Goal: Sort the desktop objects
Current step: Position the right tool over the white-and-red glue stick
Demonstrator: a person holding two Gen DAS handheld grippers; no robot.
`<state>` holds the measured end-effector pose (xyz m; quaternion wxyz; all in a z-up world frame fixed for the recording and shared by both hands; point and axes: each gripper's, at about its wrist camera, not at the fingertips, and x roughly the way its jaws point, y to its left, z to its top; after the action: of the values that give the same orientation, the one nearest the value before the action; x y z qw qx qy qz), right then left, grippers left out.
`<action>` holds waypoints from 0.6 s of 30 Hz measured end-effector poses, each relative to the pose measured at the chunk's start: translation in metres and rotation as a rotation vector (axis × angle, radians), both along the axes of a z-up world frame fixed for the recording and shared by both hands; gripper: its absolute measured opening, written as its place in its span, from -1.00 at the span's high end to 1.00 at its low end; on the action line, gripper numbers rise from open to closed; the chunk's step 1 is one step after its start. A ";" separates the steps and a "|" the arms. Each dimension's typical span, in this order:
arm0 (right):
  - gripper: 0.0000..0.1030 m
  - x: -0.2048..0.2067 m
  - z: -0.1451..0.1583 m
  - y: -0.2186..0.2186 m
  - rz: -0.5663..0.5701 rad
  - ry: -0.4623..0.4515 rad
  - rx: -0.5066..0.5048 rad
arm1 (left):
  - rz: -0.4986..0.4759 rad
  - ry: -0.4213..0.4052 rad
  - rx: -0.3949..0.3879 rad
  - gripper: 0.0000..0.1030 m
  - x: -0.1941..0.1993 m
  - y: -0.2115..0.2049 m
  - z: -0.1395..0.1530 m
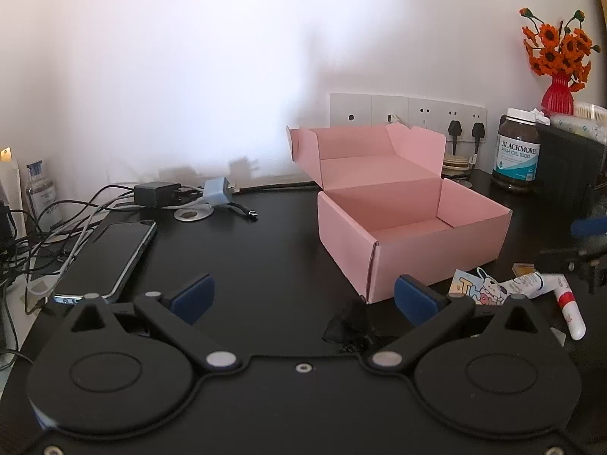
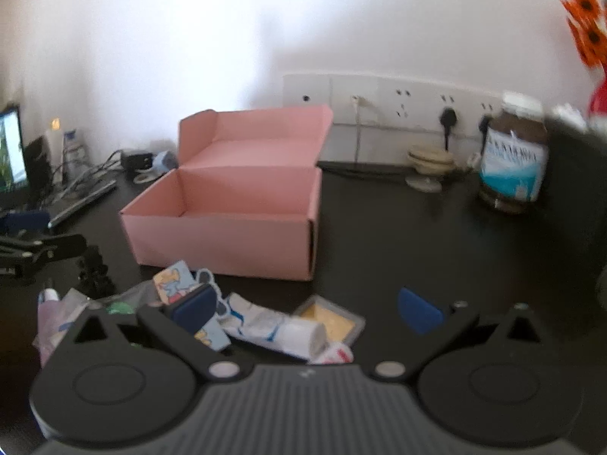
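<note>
An open pink cardboard box (image 1: 409,227) (image 2: 224,223) stands on the black desk, lid raised, nothing visible inside. My left gripper (image 1: 303,297) is open just in front of the box's near corner, above a small black crumpled thing (image 1: 347,328). My right gripper (image 2: 307,309) is open over a pile in front of the box: a white tube (image 2: 277,328), a yellow square packet (image 2: 332,320), cartoon cards (image 2: 176,284). In the left wrist view the cartoon card (image 1: 480,290) and a red-and-white tube (image 1: 569,309) lie to the right.
A phone (image 1: 110,256), chargers (image 1: 157,193) and tangled cables crowd the desk's left side. A fish oil bottle (image 1: 518,151) (image 2: 512,157), a dark box (image 1: 569,167) and a red vase of orange flowers (image 1: 555,94) stand at the back right. Wall sockets (image 1: 409,112) run behind the box.
</note>
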<state>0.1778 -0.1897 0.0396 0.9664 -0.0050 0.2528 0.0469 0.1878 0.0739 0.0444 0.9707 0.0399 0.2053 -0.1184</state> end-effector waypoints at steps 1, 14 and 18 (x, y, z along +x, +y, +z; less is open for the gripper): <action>-0.99 0.000 0.004 0.002 0.005 -0.008 -0.016 | 0.001 0.002 0.000 -1.00 0.000 0.000 0.000; -0.99 -0.007 0.007 0.005 0.014 -0.003 0.025 | 0.026 0.026 -0.009 -1.00 0.004 0.003 -0.003; -0.99 -0.014 0.007 0.000 0.004 -0.030 0.015 | 0.027 0.026 0.004 -1.00 0.004 0.002 -0.003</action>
<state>0.1639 -0.1894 0.0464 0.9700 0.0008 0.2378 0.0507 0.1919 0.0759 0.0411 0.9693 0.0373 0.2189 -0.1053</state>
